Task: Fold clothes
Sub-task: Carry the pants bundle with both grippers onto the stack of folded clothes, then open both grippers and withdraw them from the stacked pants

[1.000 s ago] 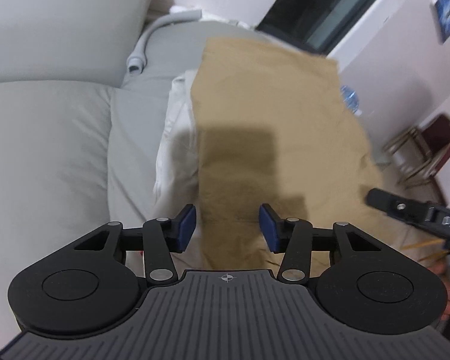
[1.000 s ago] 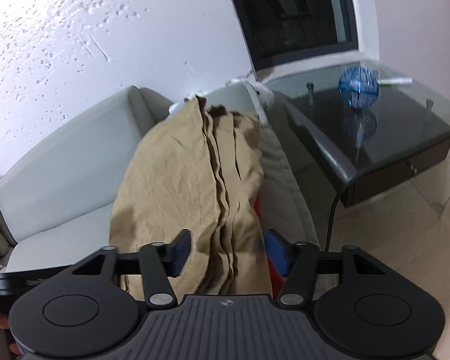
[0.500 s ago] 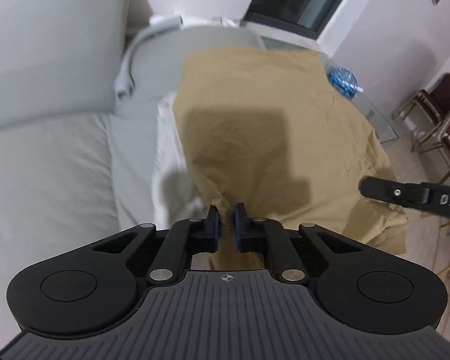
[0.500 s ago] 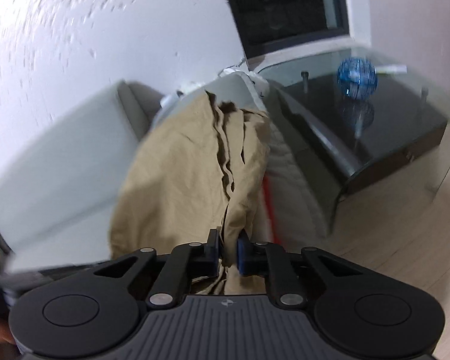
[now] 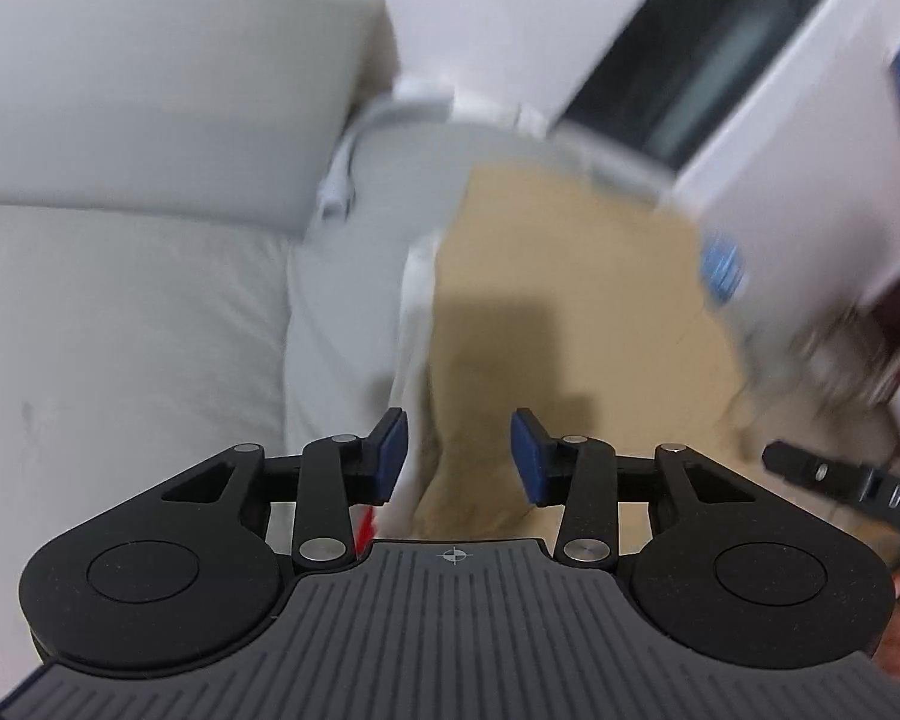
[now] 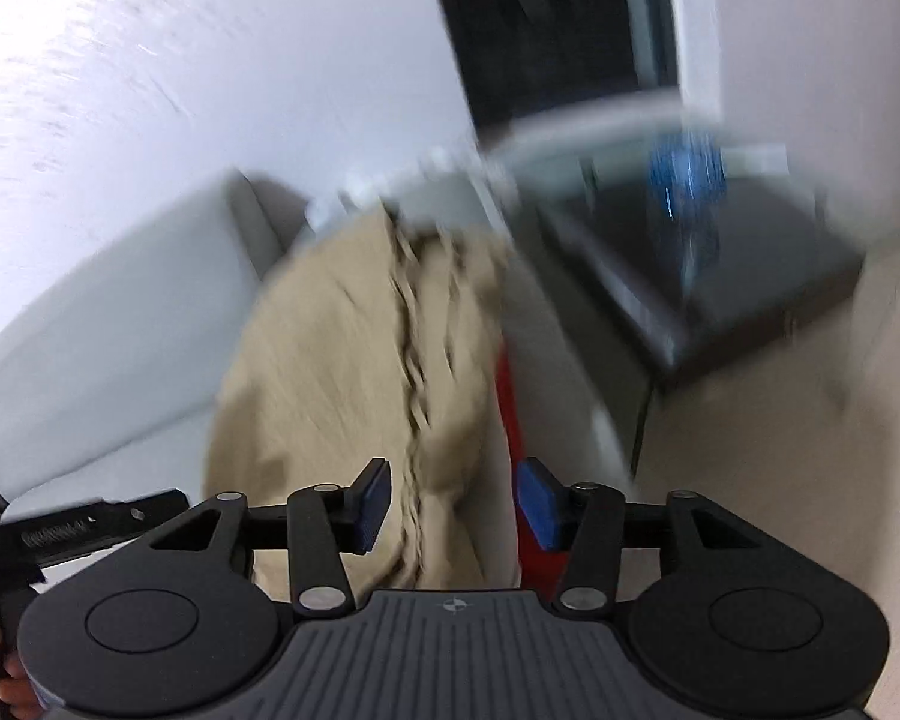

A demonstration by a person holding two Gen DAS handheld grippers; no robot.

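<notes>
While both views blur, I read the left gripper [image 5: 457, 457] jaws opening, pads clear of cloth | tan garment [image 5: 570, 324] lies ahead of and below them on the grey sofa [image 5: 120, 312] | right gripper [image 6: 453, 504] jaws opening, nothing pinched | garment's layered edge [image 6: 411, 372] runs between its pads, untouched.

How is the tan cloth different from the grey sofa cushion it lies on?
The tan cloth is sandy brown; the sofa cushion is pale grey. The cloth is thin, with a stack of wrinkled edges showing in the right wrist view; the cushion is thick, puffy and nearly smooth. The cloth covers only the end of the seat, while the cushion stretches much wider. Both look soft.
</notes>
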